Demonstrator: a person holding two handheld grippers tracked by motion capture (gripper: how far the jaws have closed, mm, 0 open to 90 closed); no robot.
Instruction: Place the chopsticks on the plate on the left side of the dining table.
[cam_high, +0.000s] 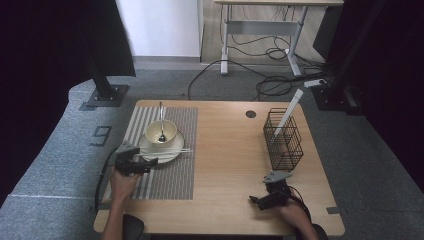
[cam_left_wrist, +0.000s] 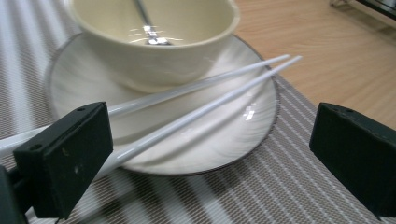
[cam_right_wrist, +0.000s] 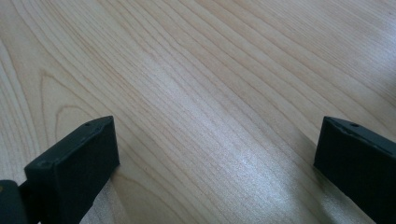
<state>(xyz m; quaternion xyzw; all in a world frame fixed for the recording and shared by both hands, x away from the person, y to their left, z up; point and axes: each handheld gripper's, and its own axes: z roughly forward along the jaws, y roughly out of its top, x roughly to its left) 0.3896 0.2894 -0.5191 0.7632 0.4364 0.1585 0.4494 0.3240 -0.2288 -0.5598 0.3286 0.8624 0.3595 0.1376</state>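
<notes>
Hovering just beside a white plate (cam_left_wrist: 243, 135), the left claw (cam_high: 148, 162) stands wide, holding nothing. A pair of white chopsticks (cam_left_wrist: 196, 100) lies across that plate, resting against a cream bowl (cam_left_wrist: 154, 42) with a spoon (cam_high: 161, 125) inside, all on a striped placemat (cam_high: 170, 175). The setting looks nearly laid. The right claw (cam_high: 256, 201) rests wide on the bare bench (cam_right_wrist: 196, 93), near a wire basket (cam_high: 283, 140) still holding one utensil.

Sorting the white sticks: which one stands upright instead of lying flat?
The white stick in the wire basket stands upright; the two chopsticks lie flat across the plate.
</notes>
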